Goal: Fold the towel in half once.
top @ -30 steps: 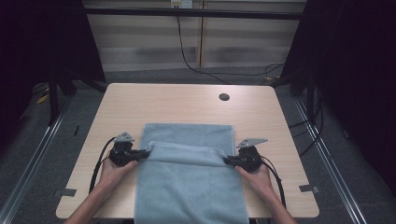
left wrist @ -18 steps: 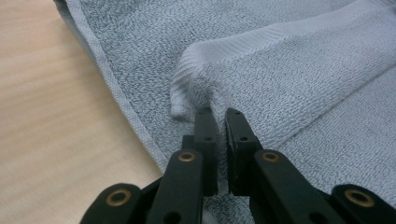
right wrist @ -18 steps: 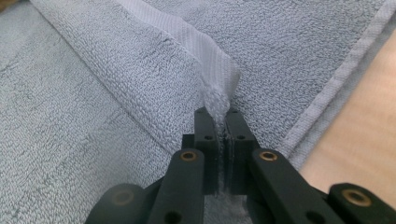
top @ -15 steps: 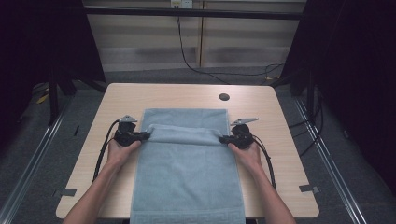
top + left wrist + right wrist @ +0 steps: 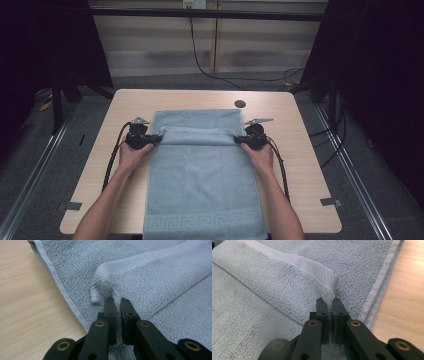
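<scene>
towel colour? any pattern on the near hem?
Towel is pale blue-grey, with a woven Greek-key border along the near end. Best in the high view.

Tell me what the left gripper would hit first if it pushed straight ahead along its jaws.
The left gripper, shut on a corner of the pale blue-grey terry towel, points across that towel; going on, it would likely bunch up the raised fold just ahead, though depth is hard to judge.

High view above table (image 5: 300, 150); tongs views close over shared towel (image 5: 205, 175).
</scene>
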The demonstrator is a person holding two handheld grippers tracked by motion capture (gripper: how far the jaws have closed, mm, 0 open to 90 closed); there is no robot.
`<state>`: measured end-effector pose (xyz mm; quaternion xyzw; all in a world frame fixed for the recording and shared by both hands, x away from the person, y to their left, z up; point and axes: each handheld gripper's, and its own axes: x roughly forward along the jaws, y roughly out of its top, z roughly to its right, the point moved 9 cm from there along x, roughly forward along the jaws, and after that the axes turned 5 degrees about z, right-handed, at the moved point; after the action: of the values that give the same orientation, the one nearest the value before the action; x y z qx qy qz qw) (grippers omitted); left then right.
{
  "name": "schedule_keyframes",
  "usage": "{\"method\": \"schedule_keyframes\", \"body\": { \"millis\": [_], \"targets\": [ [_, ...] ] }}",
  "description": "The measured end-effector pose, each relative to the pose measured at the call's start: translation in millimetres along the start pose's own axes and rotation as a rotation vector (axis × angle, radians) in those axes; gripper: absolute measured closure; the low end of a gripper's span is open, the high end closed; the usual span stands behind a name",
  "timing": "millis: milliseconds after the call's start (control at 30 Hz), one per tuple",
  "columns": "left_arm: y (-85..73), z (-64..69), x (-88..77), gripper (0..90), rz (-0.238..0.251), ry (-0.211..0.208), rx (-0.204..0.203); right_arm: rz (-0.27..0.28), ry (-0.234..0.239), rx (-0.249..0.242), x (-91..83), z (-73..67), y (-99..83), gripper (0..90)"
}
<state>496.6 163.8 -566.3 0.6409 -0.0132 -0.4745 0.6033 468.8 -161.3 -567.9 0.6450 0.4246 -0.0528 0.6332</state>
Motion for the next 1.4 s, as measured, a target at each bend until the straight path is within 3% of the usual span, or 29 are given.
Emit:
{"method": "schedule_keyframes", "body": {
  "millis": [167, 200, 267, 333, 533, 700, 833, 1000, 1067, 1200, 1300, 1400],
  "targets": [
    [0.0, -1.1, -0.3, 84.9, 0.010, 0.008, -0.039, 0.039, -0.019, 0.040, 7.1, 2.8, 5.1, 86.7],
    [0.5, -0.9, -0.4, 84.9, 0.025, 0.010, -0.064, 0.034, -0.016, 0.037, 5.6, 2.6, 5.1, 86.7],
    [1.7, -0.5, -3.5, 85.0, 0.027, 0.008, -0.077, 0.046, -0.005, 0.024, 0.6, 0.5, 7.6, 86.7],
    [8.3, 1.7, -11.2, 85.1, 0.056, -0.011, -0.101, 0.085, 0.017, 0.029, -8.4, -2.6, 15.1, 86.7],
    [43.8, 21.3, -52.3, 85.0, 0.167, -0.058, -0.073, 0.224, 0.071, 0.030, -48.1, -9.8, 56.9, 86.7],
    [66.7, 44.4, -99.1, 85.0, 0.223, -0.078, 0.005, 0.328, 0.103, -0.016, -89.3, -21.8, 90.2, 86.7],
    [73.2, 63.0, -131.5, 84.8, 0.273, -0.104, 0.045, 0.350, 0.122, -0.074, -117.6, -34.5, 96.7, 86.7],
    [70.8, 91.1, -158.7, 84.7, 0.308, -0.152, 0.086, 0.369, 0.132, -0.107, -147.8, -45.1, 98.8, 86.7],
    [71.1, 101.8, -170.9, 84.7, 0.329, -0.181, 0.083, 0.385, 0.132, -0.122, -160.9, -49.1, 100.8, 86.7],
    [66.5, 119.4, -195.4, 84.6, 0.359, -0.213, 0.125, 0.416, 0.159, -0.148, -186.7, -61.6, 98.4, 86.7],
    [48.9, 127.1, -202.4, 84.6, 0.351, -0.218, 0.142, 0.421, 0.169, -0.204, -200.6, -76.9, 82.7, 86.6],
    [17.5, 131.5, -191.6, 84.6, 0.280, -0.226, 0.136, 0.378, 0.185, -0.194, -202.0, -82.3, 55.2, 86.6]
  ]
}}
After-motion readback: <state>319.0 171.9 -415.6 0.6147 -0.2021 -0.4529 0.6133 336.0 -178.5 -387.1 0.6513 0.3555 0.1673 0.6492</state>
